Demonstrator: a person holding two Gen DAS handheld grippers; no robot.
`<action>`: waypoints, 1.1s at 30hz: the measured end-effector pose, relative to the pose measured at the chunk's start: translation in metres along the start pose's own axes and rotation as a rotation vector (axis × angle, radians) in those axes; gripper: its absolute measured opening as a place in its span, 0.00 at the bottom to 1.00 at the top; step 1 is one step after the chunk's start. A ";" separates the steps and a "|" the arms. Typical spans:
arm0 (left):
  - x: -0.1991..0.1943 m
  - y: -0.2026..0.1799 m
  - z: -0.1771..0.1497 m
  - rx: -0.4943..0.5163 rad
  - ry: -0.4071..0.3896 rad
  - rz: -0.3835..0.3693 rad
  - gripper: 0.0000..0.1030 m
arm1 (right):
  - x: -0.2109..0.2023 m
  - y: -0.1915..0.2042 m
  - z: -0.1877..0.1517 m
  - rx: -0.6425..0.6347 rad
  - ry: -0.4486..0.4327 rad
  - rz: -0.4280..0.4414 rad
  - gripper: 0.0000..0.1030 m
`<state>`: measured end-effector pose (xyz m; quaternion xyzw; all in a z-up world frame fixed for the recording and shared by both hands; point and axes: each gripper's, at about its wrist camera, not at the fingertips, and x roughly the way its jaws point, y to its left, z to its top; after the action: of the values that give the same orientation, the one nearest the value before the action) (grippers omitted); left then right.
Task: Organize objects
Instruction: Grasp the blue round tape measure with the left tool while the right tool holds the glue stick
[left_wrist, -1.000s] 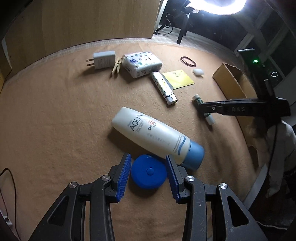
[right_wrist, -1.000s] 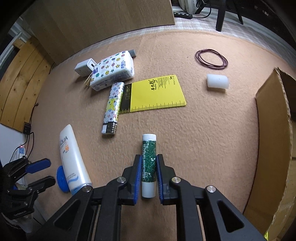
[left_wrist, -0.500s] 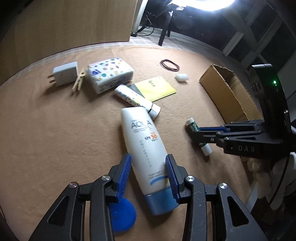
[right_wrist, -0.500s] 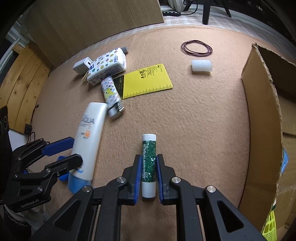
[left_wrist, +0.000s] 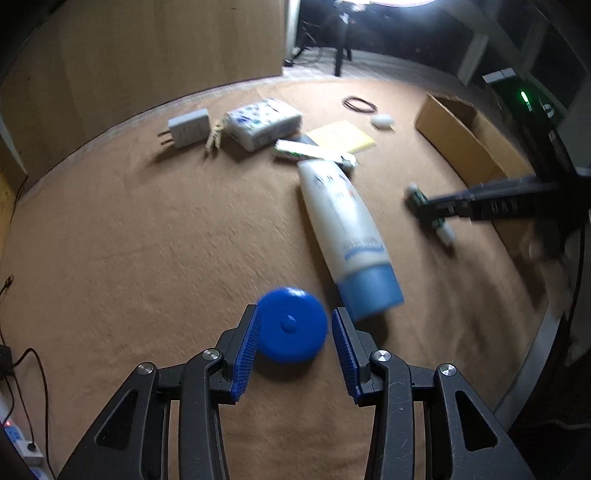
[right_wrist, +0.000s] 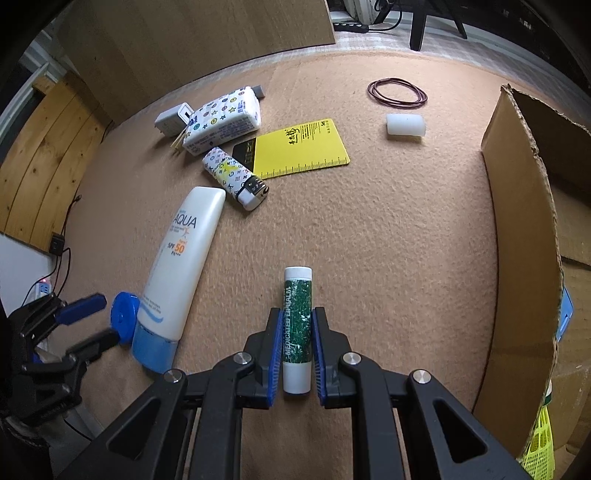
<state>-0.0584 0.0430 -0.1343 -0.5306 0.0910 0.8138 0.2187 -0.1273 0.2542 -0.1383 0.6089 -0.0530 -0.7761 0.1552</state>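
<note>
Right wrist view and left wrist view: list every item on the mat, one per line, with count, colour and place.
Lip balm stick: 1, green and white, between the right gripper's pads.
Sunscreen tube: 1, white with blue cap, lying left of the balm.
Round blue disc: 1, blue, between the left gripper's open jaws.
Lighter: 1, white patterned, by the tube's top.
Yellow ruler card: 1, mid mat.
Tissue pack: 1, white patterned, far left.
Charger plug: 1, grey, beside the pack.
Hair ties: dark, count unclear, far side.
White cap: 1, near the ties.
Cardboard box: 1, brown, right.
Left gripper: open.
Right gripper: shut.
</note>
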 end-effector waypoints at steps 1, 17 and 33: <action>0.002 -0.002 -0.002 0.010 0.005 0.002 0.42 | 0.001 0.002 0.001 -0.001 0.000 0.000 0.14; 0.018 0.004 -0.003 -0.020 0.021 0.068 0.62 | 0.003 0.016 -0.002 -0.021 0.009 -0.009 0.14; 0.027 0.017 -0.004 -0.155 0.028 0.100 0.52 | 0.004 0.023 -0.007 -0.063 0.011 -0.049 0.14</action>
<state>-0.0719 0.0335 -0.1614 -0.5520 0.0572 0.8209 0.1349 -0.1173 0.2317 -0.1371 0.6091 -0.0127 -0.7776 0.1555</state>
